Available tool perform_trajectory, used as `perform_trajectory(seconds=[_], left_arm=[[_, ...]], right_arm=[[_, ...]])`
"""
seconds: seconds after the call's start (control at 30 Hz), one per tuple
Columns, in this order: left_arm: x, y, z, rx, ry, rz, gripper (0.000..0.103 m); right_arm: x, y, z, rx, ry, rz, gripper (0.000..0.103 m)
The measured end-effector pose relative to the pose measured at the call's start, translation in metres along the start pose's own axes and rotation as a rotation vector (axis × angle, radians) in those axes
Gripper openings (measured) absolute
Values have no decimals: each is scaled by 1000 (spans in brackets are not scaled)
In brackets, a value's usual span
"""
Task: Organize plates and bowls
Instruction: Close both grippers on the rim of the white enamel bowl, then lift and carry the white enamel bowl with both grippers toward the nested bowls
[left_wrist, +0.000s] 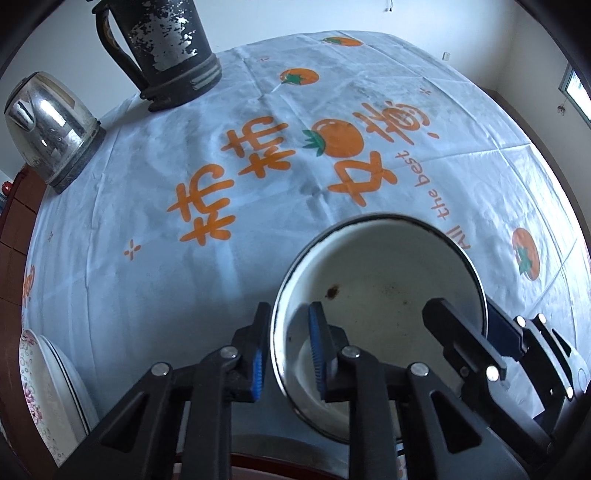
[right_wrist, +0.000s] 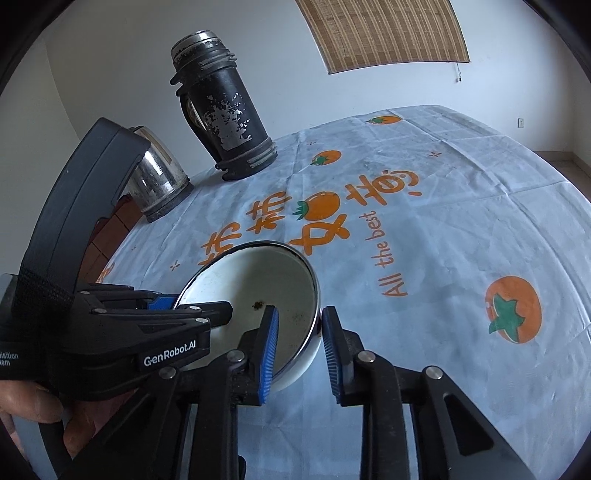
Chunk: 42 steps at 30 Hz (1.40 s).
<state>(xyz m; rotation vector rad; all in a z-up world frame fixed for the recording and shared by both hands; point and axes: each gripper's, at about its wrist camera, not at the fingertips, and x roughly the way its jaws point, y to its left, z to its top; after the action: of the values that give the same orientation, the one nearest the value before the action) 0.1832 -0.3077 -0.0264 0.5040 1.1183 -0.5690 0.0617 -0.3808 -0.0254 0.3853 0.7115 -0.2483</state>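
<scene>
A white enamel bowl (left_wrist: 384, 295) with a dark rim and brown specks inside is at the near edge of the table; it also shows in the right wrist view (right_wrist: 266, 295). My left gripper (left_wrist: 288, 350) straddles the bowl's left rim, one finger outside and one inside, with a gap to the wall. My right gripper (right_wrist: 301, 345) straddles the right rim the same way, its jaws apart. It also shows at the right in the left wrist view (left_wrist: 469, 332). A floral plate (left_wrist: 40, 387) lies at the far left.
The table wears a white cloth (left_wrist: 332, 110) with orange fruit prints. A black peeling thermos (left_wrist: 166, 48) and a steel kettle (left_wrist: 48, 129) stand at the back left; the thermos (right_wrist: 225, 110) and kettle (right_wrist: 159, 181) also show in the right wrist view.
</scene>
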Motion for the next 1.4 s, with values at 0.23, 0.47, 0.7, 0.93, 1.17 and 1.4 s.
perform_trajectory(seconds=[0.23,0.47,0.7,0.93,1.17,1.4], left_arm=[[-8,-3,-1,-19,-33,3,12],[-12,-3,-9,-63,-51,-39,9],[-18,-7,-15,-84,-88,-48,8],[-34,-13,-21,-84,-135,-51,7],[-42,-19,-25,-87,-146,-77,5],[-46,-33,-33,-78,-157,-89,5]], right_arm=[[1,-1,2,-3,13,-30,15],[-4,-9,2,35,11,-36,10],[-14,-11,3,32,-8,-61,7],[-28,-10,2,17,-34,-71,7],[-41,-24,1,92,-7,-53,7],[-45,-37,-2,141,28,-66,7]])
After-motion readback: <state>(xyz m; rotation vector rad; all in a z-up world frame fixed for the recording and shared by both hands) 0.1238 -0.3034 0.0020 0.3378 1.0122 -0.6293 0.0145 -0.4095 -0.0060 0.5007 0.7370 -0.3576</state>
